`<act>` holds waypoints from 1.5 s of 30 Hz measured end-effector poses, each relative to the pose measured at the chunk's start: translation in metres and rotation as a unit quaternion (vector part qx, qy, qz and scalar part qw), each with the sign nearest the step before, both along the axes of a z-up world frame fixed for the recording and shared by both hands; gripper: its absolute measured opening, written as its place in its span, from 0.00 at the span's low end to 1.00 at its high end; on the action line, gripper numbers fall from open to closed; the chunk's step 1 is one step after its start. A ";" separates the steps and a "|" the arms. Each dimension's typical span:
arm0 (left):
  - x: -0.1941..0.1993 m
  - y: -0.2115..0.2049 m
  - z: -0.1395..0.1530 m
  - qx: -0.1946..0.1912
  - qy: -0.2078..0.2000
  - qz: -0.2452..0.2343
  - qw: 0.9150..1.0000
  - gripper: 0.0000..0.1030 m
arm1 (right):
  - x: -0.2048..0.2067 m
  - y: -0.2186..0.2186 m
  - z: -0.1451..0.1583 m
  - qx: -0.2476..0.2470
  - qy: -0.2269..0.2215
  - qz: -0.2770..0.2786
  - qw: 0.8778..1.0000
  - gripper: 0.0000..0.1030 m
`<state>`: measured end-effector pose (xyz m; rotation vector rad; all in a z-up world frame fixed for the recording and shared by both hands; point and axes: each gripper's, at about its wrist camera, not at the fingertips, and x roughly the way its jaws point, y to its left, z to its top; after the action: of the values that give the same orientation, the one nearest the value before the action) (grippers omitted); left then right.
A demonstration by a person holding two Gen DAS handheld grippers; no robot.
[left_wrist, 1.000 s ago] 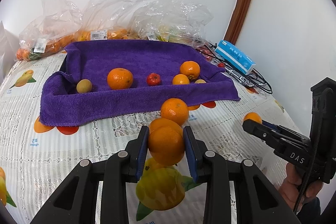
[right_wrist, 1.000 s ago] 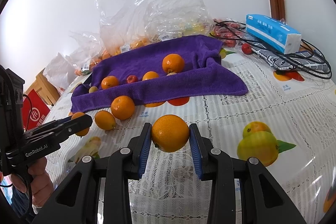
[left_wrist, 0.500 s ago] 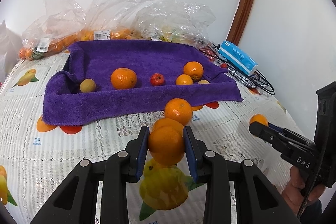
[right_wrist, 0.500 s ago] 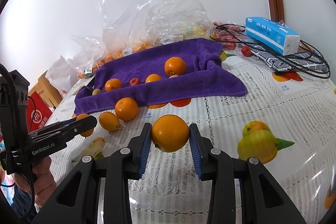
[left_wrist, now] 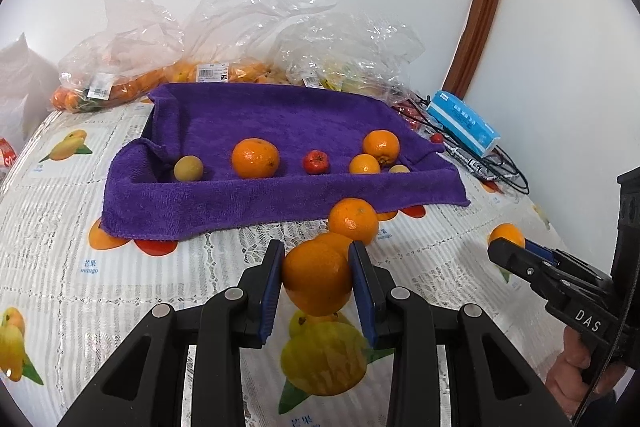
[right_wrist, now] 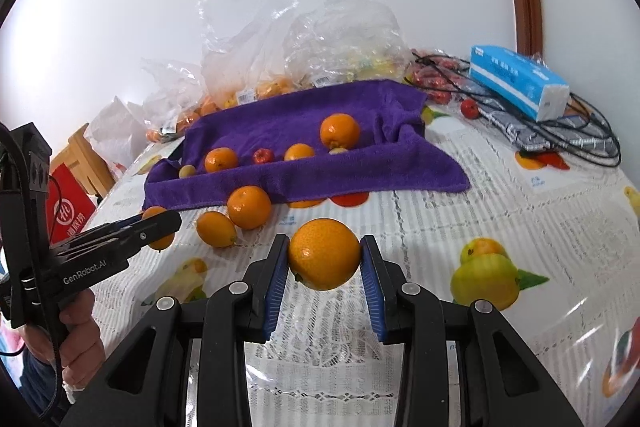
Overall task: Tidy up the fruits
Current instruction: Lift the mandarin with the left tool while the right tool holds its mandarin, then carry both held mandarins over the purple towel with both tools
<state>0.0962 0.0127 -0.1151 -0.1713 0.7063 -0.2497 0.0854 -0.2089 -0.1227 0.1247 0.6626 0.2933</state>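
My left gripper [left_wrist: 317, 277] is shut on an orange [left_wrist: 316, 281] and holds it above the table, in front of the purple towel [left_wrist: 256, 119]. My right gripper [right_wrist: 325, 261] is shut on another orange [right_wrist: 324, 254], also lifted. The towel lines a tray and holds several fruits: a large orange [left_wrist: 255, 158], a small red fruit [left_wrist: 316, 162], two oranges at the right [left_wrist: 381, 146] and a pale round fruit [left_wrist: 188, 168]. Two loose oranges [right_wrist: 249, 207] [right_wrist: 216, 229] lie on the tablecloth before the towel.
Clear plastic bags of fruit [left_wrist: 208, 71] stand behind the towel by the wall. A blue tissue pack [right_wrist: 518, 81] and black cables [right_wrist: 560, 135] lie at the back right. A red bag [right_wrist: 66, 211] and a wooden piece stand beyond the table's left edge.
Both grippers have lifted a little with their oranges still held, and the towel looks slightly lower and nearer in both views. Nothing was let go.
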 end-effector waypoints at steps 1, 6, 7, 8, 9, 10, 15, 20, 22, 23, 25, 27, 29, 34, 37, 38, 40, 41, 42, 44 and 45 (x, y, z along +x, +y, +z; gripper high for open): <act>-0.001 0.000 0.001 -0.002 0.001 0.002 1.000 0.31 | -0.001 0.001 0.002 -0.003 -0.002 0.001 1.000 0.35; -0.003 0.001 0.010 0.000 -0.004 0.010 1.000 0.31 | -0.003 0.007 0.010 -0.020 -0.009 -0.009 1.000 0.35; -0.004 0.002 0.012 -0.003 -0.004 0.011 1.000 0.30 | -0.004 0.007 0.011 -0.019 -0.011 -0.007 1.000 0.35; -0.004 0.003 0.013 -0.004 -0.004 0.011 1.000 0.30 | -0.005 0.008 0.013 -0.019 -0.013 -0.007 1.000 0.35; -0.004 0.003 0.015 -0.006 -0.005 0.013 1.000 0.30 | -0.006 0.008 0.015 -0.020 -0.016 -0.008 1.000 0.35; -0.005 0.003 0.017 -0.007 -0.006 0.014 1.000 0.30 | -0.007 0.009 0.017 -0.023 -0.018 -0.009 1.000 0.35; -0.007 0.003 0.027 -0.003 -0.014 0.020 1.000 0.30 | -0.011 0.010 0.027 -0.031 -0.029 -0.012 0.999 0.35; -0.009 0.005 0.036 0.000 -0.019 0.027 0.999 0.31 | -0.012 0.007 0.039 -0.028 -0.041 -0.017 0.999 0.35; -0.010 0.005 0.041 0.003 -0.022 0.029 0.999 0.30 | -0.012 0.008 0.043 -0.030 -0.045 -0.018 0.998 0.35; -0.011 0.004 0.042 0.004 -0.024 0.030 0.999 0.30 | -0.012 0.008 0.045 -0.031 -0.046 -0.018 0.998 0.35; -0.011 0.003 0.046 0.006 -0.028 0.030 0.999 0.31 | -0.012 0.008 0.049 -0.033 -0.050 -0.020 0.998 0.35; -0.011 0.003 0.049 0.006 -0.029 0.030 0.999 0.31 | -0.012 0.008 0.052 -0.033 -0.052 -0.021 0.998 0.35; -0.010 0.003 0.050 0.004 -0.028 0.030 0.999 0.31 | -0.012 0.008 0.054 -0.032 -0.053 -0.023 0.998 0.35; -0.011 0.001 0.053 0.005 -0.028 0.031 0.999 0.31 | -0.012 0.004 0.057 -0.024 -0.048 -0.031 0.998 0.35; -0.011 0.001 0.054 0.007 -0.030 0.032 0.999 0.31 | -0.012 0.002 0.060 -0.025 -0.049 -0.036 0.998 0.35; -0.011 0.001 0.054 0.007 -0.030 0.033 0.999 0.31 | -0.012 0.002 0.061 -0.026 -0.049 -0.037 0.998 0.35; -0.010 0.002 0.055 0.007 -0.029 0.035 0.999 0.31 | -0.011 0.001 0.063 -0.028 -0.051 -0.039 0.998 0.35; -0.009 0.001 0.055 0.007 -0.028 0.035 0.999 0.31 | -0.011 0.001 0.064 -0.028 -0.051 -0.041 0.997 0.35; -0.009 0.001 0.055 0.007 -0.028 0.036 0.999 0.31 | -0.011 0.001 0.065 -0.028 -0.051 -0.042 0.997 0.35; -0.008 0.001 0.055 0.008 -0.029 0.036 0.999 0.31 | -0.010 0.000 0.066 -0.027 -0.051 -0.045 0.997 0.35; -0.007 0.001 0.056 0.009 -0.030 0.036 0.999 0.31 | -0.009 -0.001 0.066 -0.027 -0.050 -0.046 0.997 0.35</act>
<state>0.0890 0.0136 -0.0594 -0.1723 0.6417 -0.1783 0.0763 -0.2095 -0.0562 0.0882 0.5628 0.1913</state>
